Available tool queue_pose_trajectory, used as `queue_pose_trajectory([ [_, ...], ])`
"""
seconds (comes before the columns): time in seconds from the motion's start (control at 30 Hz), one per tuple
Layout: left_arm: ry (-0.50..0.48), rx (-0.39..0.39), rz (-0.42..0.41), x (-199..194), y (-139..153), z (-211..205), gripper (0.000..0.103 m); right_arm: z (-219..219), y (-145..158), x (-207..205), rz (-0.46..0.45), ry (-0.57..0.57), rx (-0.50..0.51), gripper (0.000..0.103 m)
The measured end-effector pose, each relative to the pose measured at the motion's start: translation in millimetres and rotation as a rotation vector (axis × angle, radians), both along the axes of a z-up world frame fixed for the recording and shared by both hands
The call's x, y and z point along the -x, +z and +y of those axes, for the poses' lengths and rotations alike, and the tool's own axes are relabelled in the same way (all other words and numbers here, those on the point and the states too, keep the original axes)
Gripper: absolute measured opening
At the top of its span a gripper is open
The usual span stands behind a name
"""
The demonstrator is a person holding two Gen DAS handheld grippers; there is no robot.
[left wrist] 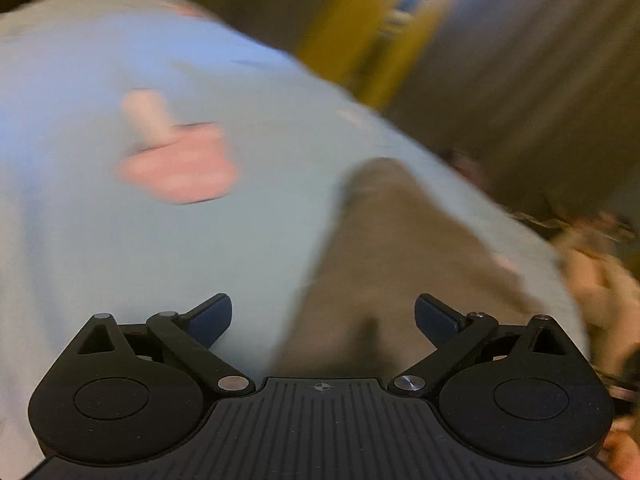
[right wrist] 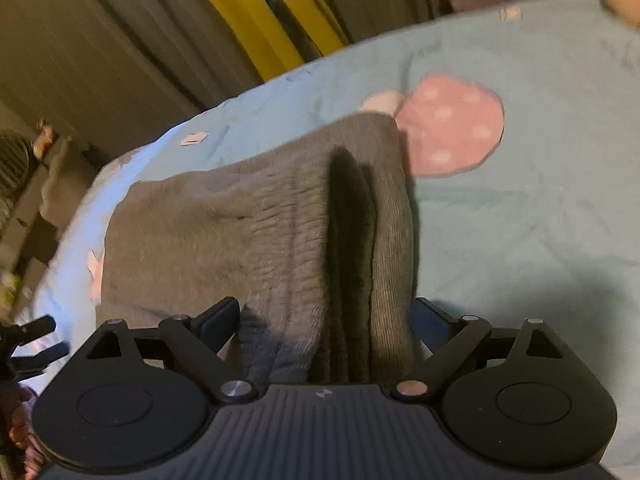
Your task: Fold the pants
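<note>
between the fingers of the right tool sits a thick bunch of the grey pants, several layers stacked edge-on; the jaws stand wide with cloth filling the gap, and i cannot tell whether they are actually pinching it or just straddling it. if the grip is loose, the inner layers could slide out on a lift and the fold would fall apart. the left tool is spread apart and holds nothing, hovering over the bed with one pant leg running away in front of it; its view is smeared by motion, so a hurried grab there might catch the sheet along with the pants, or miss the edge.

the pants look like soft ribbed knit, dull grey, with a gathered stretchy band near the right tool and a dark crease where layers meet. they lie on a pale blue bed sheet, close to its edge, beside a pink spotted mushroom print. yellow curtains hang behind.
</note>
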State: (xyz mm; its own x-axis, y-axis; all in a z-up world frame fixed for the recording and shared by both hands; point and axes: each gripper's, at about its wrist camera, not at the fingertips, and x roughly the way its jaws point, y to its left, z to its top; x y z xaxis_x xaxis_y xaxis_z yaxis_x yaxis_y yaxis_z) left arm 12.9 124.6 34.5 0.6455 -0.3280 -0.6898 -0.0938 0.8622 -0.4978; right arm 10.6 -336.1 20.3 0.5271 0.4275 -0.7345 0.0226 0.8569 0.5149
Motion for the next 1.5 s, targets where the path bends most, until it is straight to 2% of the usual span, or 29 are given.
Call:
queue_pose_trajectory([
  [0.1, -0.088, 0.055, 0.065, -41.5, -16.9, -4.4, 0.101, -8.4, -12.3, -10.3, 0.028, -0.015, -0.089, 0.096],
  [0.23, -0.244, 0.030, 0.113, -77.6, -37.3, -24.1, 0.101, -8.9, -25.9, -22.7, 0.044, 0.017, -0.160, 0.099],
  [0.3, -0.313, 0.047, 0.133, -90.0, -50.9, -31.8, 0.102, -2.7, -27.0, -27.9, 0.040, 0.054, -0.147, 0.099],
  [0.4, -0.326, 0.087, 0.132, -101.3, -65.5, -30.4, 0.103, 1.6, -27.0, -35.0, 0.036, 0.070, -0.159, 0.099],
  [0.57, -0.316, 0.132, 0.122, -108.0, -68.5, -29.6, 0.103, 6.1, -24.1, -34.0, -0.010, 0.074, -0.153, 0.072],
  [0.7, -0.340, 0.255, 0.123, -107.1, -72.3, -25.2, 0.102, 4.7, -23.1, -31.2, -0.022, 0.076, -0.176, 0.073],
  [0.77, -0.336, 0.201, 0.132, -108.6, -77.2, -31.0, 0.102, 10.4, -28.6, -36.9, -0.007, 0.081, -0.168, 0.087],
  [0.8, -0.341, 0.164, 0.132, -109.2, -77.0, -36.5, 0.103, 11.9, -31.2, -39.2, -0.001, 0.083, -0.167, 0.089],
  [0.87, -0.328, 0.111, 0.141, -113.0, -72.6, -47.4, 0.102, 20.2, -30.1, -45.9, 0.004, 0.076, -0.137, 0.089],
  [0.9, -0.309, 0.093, 0.141, -112.8, -70.0, -50.9, 0.097, 23.5, -28.1, -46.7, 0.005, 0.066, -0.122, 0.086],
  [0.93, -0.296, 0.063, 0.127, -110.3, -65.8, -53.4, 0.085, 25.7, -24.4, -45.0, -0.008, 0.062, -0.111, 0.072],
  [0.97, -0.298, 0.002, 0.103, -107.3, -60.0, -58.5, 0.062, 26.6, -20.4, -41.4, -0.029, 0.068, -0.104, 0.065],
  [1.0, -0.303, -0.035, 0.082, -102.5, -55.2, -60.4, 0.051, 26.6, -15.2, -36.6, -0.052, 0.079, -0.108, 0.064],
  [1.03, -0.298, -0.046, 0.066, -97.7, -51.5, -60.0, 0.045, 26.6, -9.5, -31.8, -0.074, 0.087, -0.119, 0.062],
  [1.07, -0.277, -0.028, 0.065, -95.4, -47.7, -58.1, 0.039, 27.6, -3.2, -27.9, -0.096, 0.095, -0.131, 0.061],
  [1.13, -0.265, -0.005, 0.041, -92.5, -38.9, -56.0, 0.037, 31.7, 10.5, -24.1, -0.133, 0.105, -0.134, 0.060],
  [1.23, -0.283, -0.095, 0.000, -91.6, -22.6, -73.0, 0.036, 35.5, 26.7, -26.9, -0.166, 0.104, -0.154, 0.059],
  [1.33, -0.296, -0.155, -0.017, -91.7, -9.4, -85.5, 0.036, 38.6, 39.4, -31.7, -0.188, 0.122, -0.151, 0.059],
  [1.4, -0.303, -0.198, -0.057, -92.4, -0.2, -92.1, 0.035, 38.5, 46.0, -33.8, -0.206, 0.127, -0.136, 0.059],
  [1.5, -0.288, -0.189, -0.087, -97.7, 10.8, -92.5, 0.033, 32.7, 53.9, -38.8, -0.226, 0.088, -0.129, 0.059],
])
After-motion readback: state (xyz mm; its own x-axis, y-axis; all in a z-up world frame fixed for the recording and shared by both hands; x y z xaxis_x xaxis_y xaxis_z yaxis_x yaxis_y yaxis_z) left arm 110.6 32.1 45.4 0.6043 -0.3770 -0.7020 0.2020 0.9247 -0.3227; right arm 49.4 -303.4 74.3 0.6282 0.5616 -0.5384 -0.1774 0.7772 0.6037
